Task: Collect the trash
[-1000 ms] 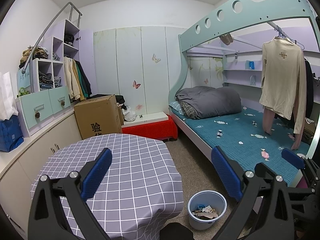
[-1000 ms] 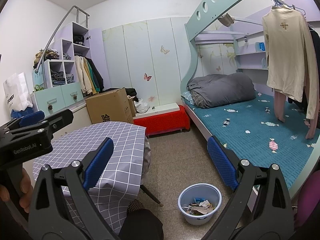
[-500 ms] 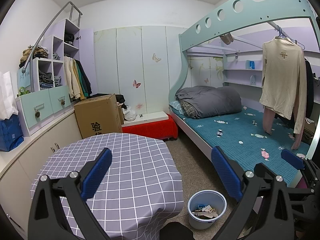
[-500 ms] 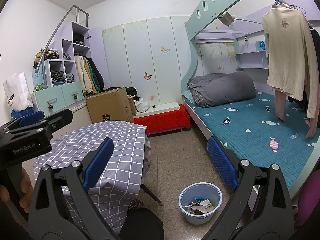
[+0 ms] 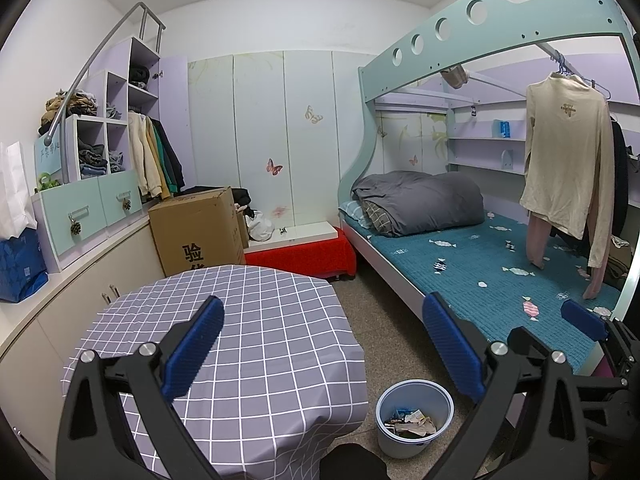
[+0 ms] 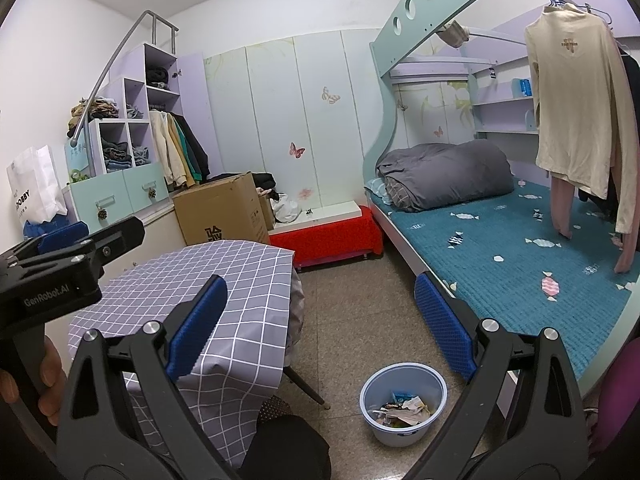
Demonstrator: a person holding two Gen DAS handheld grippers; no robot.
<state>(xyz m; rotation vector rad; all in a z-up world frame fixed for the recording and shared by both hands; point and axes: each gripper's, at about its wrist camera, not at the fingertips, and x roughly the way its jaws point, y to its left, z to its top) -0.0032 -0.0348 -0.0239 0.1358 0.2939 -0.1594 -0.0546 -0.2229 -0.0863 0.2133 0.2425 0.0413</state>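
Note:
A pale blue bin [image 5: 414,416] [image 6: 402,403] stands on the floor between the table and the bed, with crumpled wrappers and paper scraps [image 5: 410,427] [image 6: 402,407] inside. My left gripper [image 5: 322,346] is held high over the table's right edge, open, with nothing between its blue pads. My right gripper [image 6: 320,322] hangs above the floor and the bin, also open and empty. The left gripper's body [image 6: 60,264] appears at the left of the right wrist view, held by a hand [image 6: 28,384].
A table with a grey checked cloth [image 5: 240,340] [image 6: 208,292] fills the near left. A bunk bed with teal cover [image 5: 492,268] lines the right, clothes hanging over it. A cardboard box [image 5: 198,230], red low platform [image 5: 304,256] and cabinets stand behind.

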